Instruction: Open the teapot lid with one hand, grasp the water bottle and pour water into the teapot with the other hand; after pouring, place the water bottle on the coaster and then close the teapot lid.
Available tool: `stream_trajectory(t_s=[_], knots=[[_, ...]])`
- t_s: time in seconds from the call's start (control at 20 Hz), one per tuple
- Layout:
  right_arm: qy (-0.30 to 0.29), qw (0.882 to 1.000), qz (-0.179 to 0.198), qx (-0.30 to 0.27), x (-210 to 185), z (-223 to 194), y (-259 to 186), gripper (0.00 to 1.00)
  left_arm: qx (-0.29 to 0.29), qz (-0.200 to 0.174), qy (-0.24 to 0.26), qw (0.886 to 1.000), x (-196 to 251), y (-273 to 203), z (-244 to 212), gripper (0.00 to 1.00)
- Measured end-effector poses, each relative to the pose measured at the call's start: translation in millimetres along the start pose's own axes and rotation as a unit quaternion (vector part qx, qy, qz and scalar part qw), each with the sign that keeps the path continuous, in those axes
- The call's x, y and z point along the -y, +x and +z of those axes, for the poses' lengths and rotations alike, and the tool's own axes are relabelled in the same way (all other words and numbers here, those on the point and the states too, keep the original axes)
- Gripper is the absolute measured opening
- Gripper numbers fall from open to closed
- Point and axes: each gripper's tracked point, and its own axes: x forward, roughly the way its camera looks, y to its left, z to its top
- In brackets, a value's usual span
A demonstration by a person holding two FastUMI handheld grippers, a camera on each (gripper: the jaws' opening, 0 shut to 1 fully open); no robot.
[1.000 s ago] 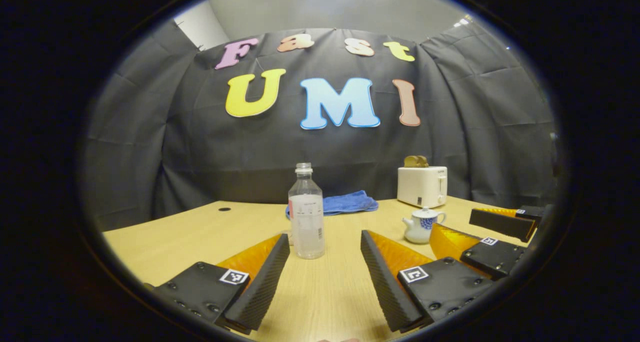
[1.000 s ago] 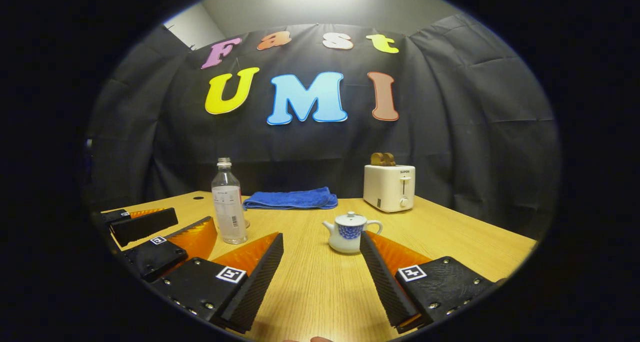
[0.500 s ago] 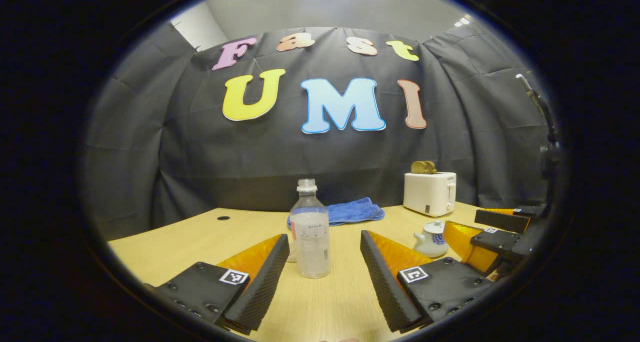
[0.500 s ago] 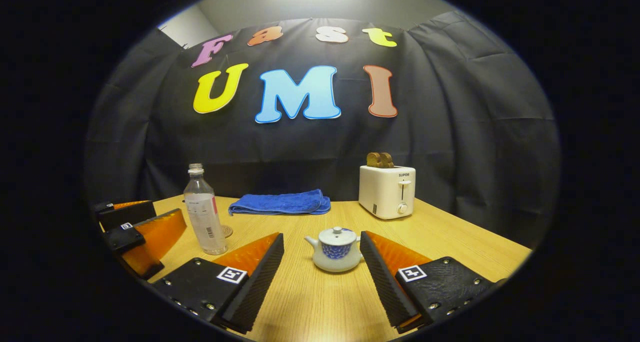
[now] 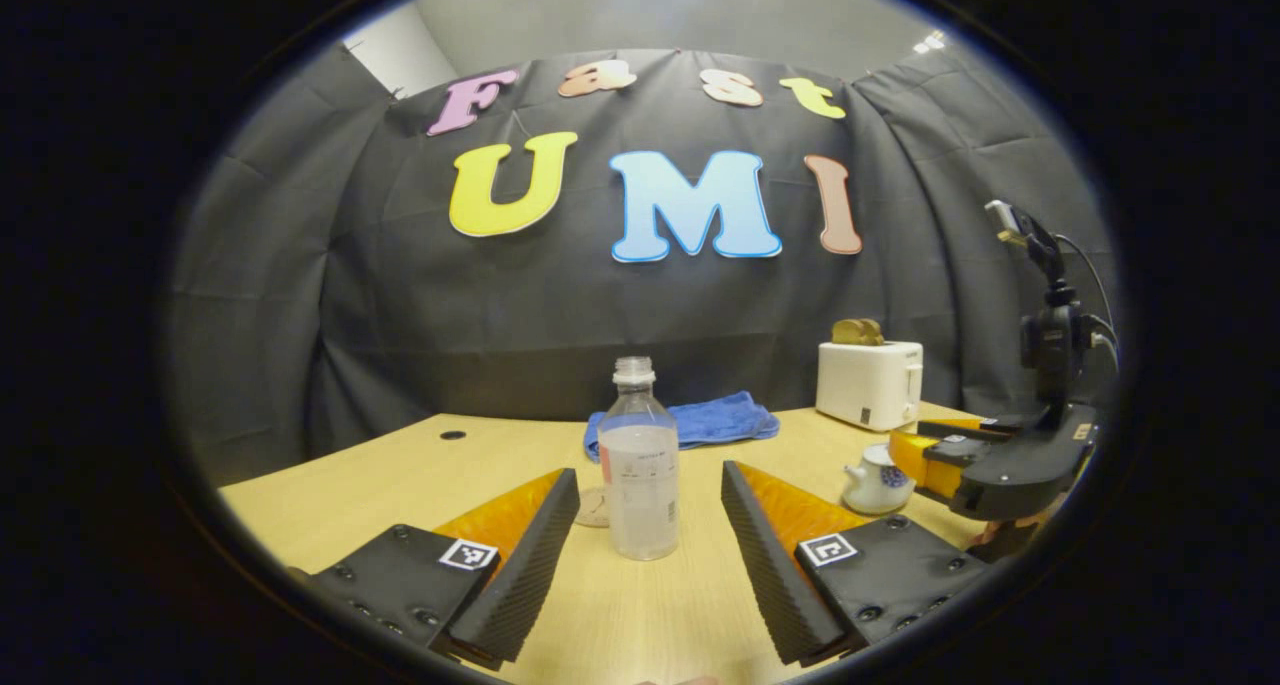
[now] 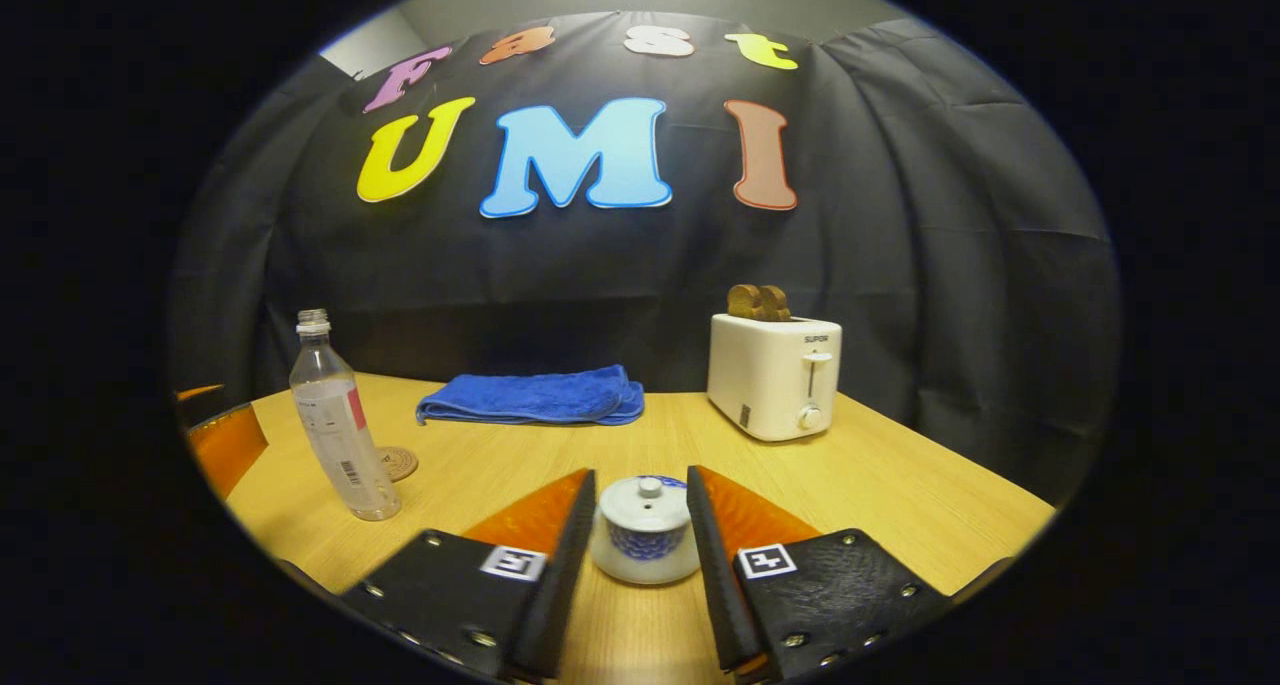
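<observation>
Pale wood-grain worktop [image 6: 900,485] across the booth, carrying everything. At its back right, a white toaster [image 6: 773,375] with two brown slices [image 6: 757,302] standing in its slots; left of that, a folded blue towel [image 6: 535,397] lying flat against the far edge. Nearer, in the right gripper view, the right gripper [image 6: 640,565] low over the wood with jaws spread, a finger on either side of the teapot [image 6: 643,543] and just beside it; contact not clear, lid [image 6: 645,502] on. In the left gripper view, the left gripper [image 5: 650,555] with jaws wide apart, well clear of the water bottle [image 5: 641,465], which stands upright and uncapped between and just beyond the fingertips. Seen there too, off to the right, the right gripper around the small white-and-blue teapot. Round woven coaster [image 6: 397,462] flat on the wood just behind the bottle, bare.
</observation>
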Motion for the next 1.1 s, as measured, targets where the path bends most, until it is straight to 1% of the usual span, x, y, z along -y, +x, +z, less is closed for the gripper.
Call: stream_trajectory(t_s=[0.05,0.1,0.15,0.2,0.25,0.3,0.35,0.6,0.7,0.75,0.8,1.0,1.1], knots=[[0.000,1.000,-0.001,0.002,-0.2,2.8,5.8,0.40,-0.001,0.001,0.000,1.000,-2.1,0.1,-0.9,0.99],[-0.002,1.000,-0.002,0.006,-0.6,5.8,8.5,0.37,0.001,0.002,0.000,1.000,-4.3,0.3,0.6,0.99],[-0.005,1.000,-0.003,0.010,-1.3,8.3,9.7,0.37,0.003,0.004,0.001,1.000,-6.3,0.5,0.4,0.99],[-0.011,1.000,-0.019,0.010,6.2,8.4,16.5,0.37,0.003,0.005,0.004,1.000,-6.9,0.8,1.9,0.99],[-0.010,1.000,-0.023,0.011,7.1,10.4,13.9,0.27,0.003,0.005,0.007,1.000,-7.2,2.8,0.5,0.99],[-0.009,1.000,-0.021,0.009,3.6,9.3,18.9,0.14,0.002,0.004,0.007,1.000,-7.2,3.7,0.3,1.00],[-0.008,1.000,-0.018,0.006,2.1,7.3,20.9,0.11,0.001,0.003,0.007,1.000,-6.5,4.7,1.4,1.00],[-0.030,0.999,-0.019,0.000,-1.6,7.8,28.0,0.11,0.004,0.004,0.012,1.000,-7.5,6.4,1.7,1.00],[-0.018,1.000,-0.014,-0.006,-3.3,2.1,29.5,0.11,0.003,0.003,0.012,1.000,-8.1,7.2,0.1,1.00],[-0.017,1.000,-0.013,-0.015,-3.9,-2.6,29.9,0.22,0.003,0.003,0.012,1.000,-7.3,8.6,1.2,1.00],[-0.018,1.000,-0.012,-0.010,-4.7,2.5,29.7,0.23,0.001,0.002,0.013,1.000,-7.1,9.2,-0.9,1.00],[-0.015,1.000,-0.009,-0.014,-4.9,0.5,31.0,0.23,-0.003,0.001,0.011,1.000,-6.8,10.6,-3.4,0.99],[-0.018,1.000,-0.019,-0.015,-0.8,-2.6,19.0,0.23,-0.004,0.001,0.011,1.000,-6.5,11.2,-3.7,0.99]])
